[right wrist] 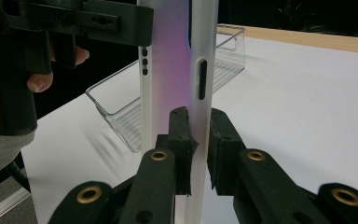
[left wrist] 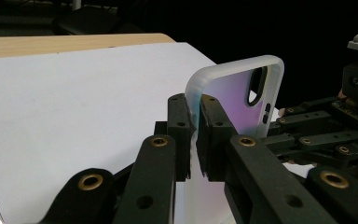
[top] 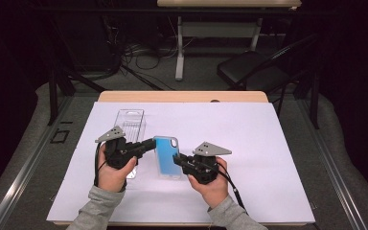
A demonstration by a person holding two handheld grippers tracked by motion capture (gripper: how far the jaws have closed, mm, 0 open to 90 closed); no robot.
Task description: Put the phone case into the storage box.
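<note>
**Phone case pinched from both sides, centre of the desk**

We see the phone case (top: 167, 156) just below the middle of the high view, blue inside with a pale frosted rim, held between the two claws over the white sheet (top: 249, 143) that covers the desk (top: 182, 97).

Left claw (top: 152, 143): comes in from the left of the frame and meets the case's left long edge. In the left gripper view (left wrist: 195, 135) its jaws stand narrow and clamp the frosted rim of the case (left wrist: 235, 93); the camera cut-out shows at upper right of that frame, the right claw's black links beyond it at right.

Right claw (top: 176, 159): comes in from the lower right and meets the case's right long edge near its lower half. In the right gripper view (right wrist: 198, 140) the jaws are likewise narrow, pressed on the rim of the case (right wrist: 200, 93), which runs up the middle of the frame with a side-button slot above the pads. The left claw's black body sits at upper left there.

Clear plastic tray (top: 129, 125): lies on the sheet up and left of the case, partly behind the left claw; seen also at centre left of the right gripper view (right wrist: 121, 112).

Both hands grip from the bottom of the high view, grey sleeves at the edge.
</note>
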